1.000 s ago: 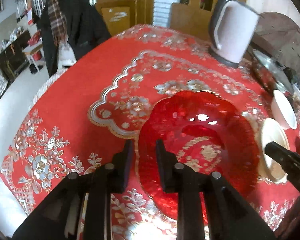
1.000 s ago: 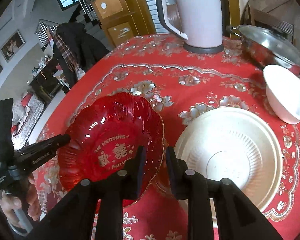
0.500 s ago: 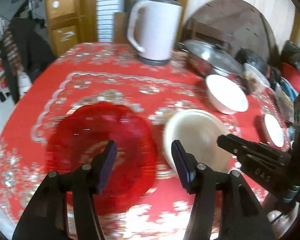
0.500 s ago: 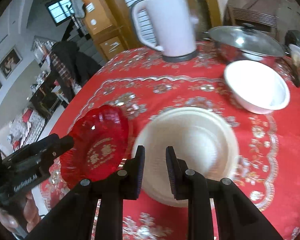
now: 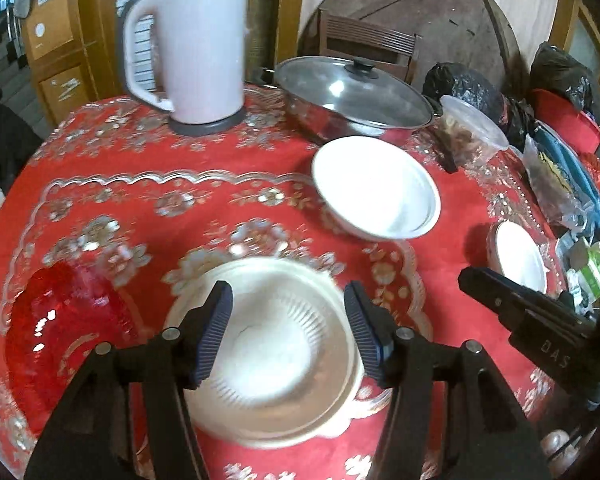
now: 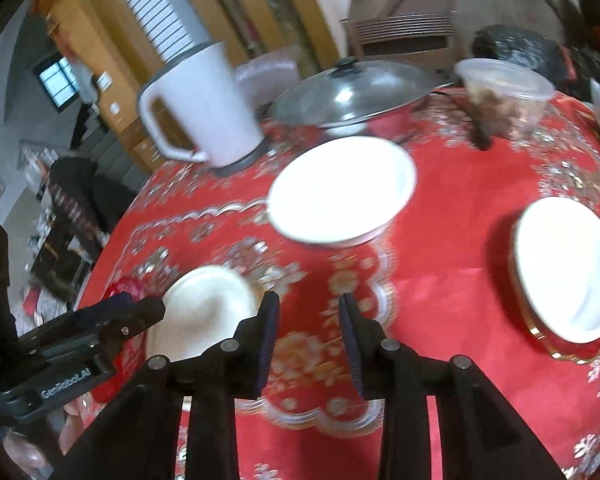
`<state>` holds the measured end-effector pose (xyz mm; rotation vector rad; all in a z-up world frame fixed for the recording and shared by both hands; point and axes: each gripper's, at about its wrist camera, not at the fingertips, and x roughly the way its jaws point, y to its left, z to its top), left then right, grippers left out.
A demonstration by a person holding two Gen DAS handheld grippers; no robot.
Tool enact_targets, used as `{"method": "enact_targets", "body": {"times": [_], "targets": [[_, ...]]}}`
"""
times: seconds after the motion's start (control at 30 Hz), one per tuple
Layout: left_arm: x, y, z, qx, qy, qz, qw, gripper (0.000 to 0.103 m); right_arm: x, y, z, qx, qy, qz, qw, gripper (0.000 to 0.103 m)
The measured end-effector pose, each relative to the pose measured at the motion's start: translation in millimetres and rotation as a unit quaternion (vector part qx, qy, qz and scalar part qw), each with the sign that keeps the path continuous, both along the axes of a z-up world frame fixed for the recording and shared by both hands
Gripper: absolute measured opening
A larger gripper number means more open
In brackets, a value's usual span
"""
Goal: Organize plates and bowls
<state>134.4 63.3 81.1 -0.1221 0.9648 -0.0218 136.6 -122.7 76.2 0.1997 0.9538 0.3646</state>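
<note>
My left gripper (image 5: 288,332) is open and empty, hovering over a cream ribbed plate (image 5: 276,360) on the red tablecloth. A red glass dish (image 5: 56,328) lies to its left. A white bowl (image 5: 376,188) sits further back, and a small white plate (image 5: 520,256) on a gold-rimmed dish lies at the right. My right gripper (image 6: 308,332) is open and empty above bare cloth, between the cream plate (image 6: 204,308) on its left and the small white plate (image 6: 568,268) on its right. The white bowl (image 6: 340,188) is ahead of it.
A white kettle (image 5: 192,52) stands at the back left. A lidded steel pan (image 5: 352,92) and a clear tub of food (image 5: 472,132) stand behind the bowl. Bags and clutter (image 5: 560,160) crowd the right edge. The right gripper (image 5: 532,320) shows in the left wrist view.
Both grippers have swung right, away from the red dish. Both sets of jaws have opened wider. The left one now hovers over the cream plate; the right one over bare cloth.
</note>
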Motion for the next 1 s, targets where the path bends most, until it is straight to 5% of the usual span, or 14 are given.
{"method": "enact_targets", "body": {"times": [1.0], "targets": [[122.5, -13.2, -33.1, -0.026, 0.032, 0.041, 0.9983, 0.063, 96.7, -47.8, -37.7, 0.063, 0.033, -0.076, 0.995, 0.041]]}}
